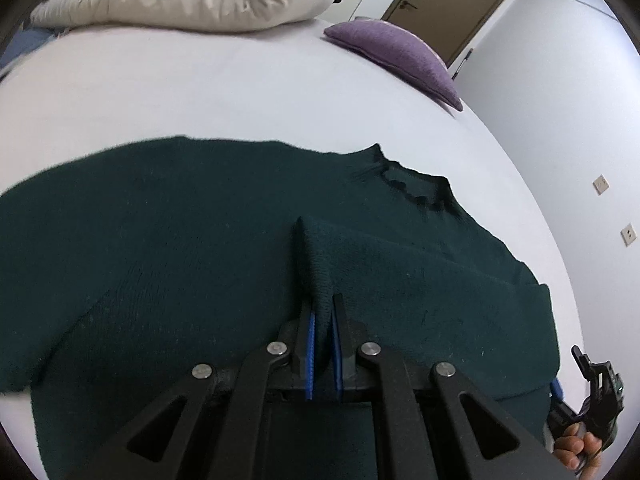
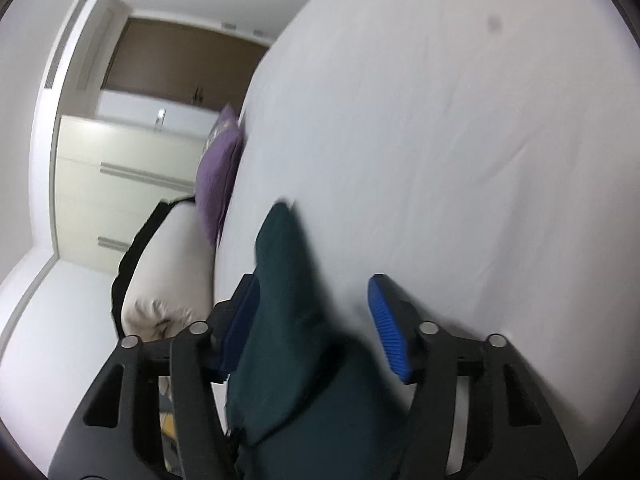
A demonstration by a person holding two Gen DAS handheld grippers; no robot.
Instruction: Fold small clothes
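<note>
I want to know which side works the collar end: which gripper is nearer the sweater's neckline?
Left. The left gripper pinches a fold of the sweater just below the neckline. The right gripper is open around another part; no neckline shows there.

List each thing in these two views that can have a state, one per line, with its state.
Sweater: spread on the bed, a ridge pinched up.
Left gripper: shut on the sweater.
Right gripper: open, sweater cloth between its fingers.
Door: closed.
Pillow: lying at the bed's edge.

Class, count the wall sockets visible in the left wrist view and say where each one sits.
2. Both are on the white wall right of the bed: upper socket, lower socket just below it. Others may be out of view.
</note>
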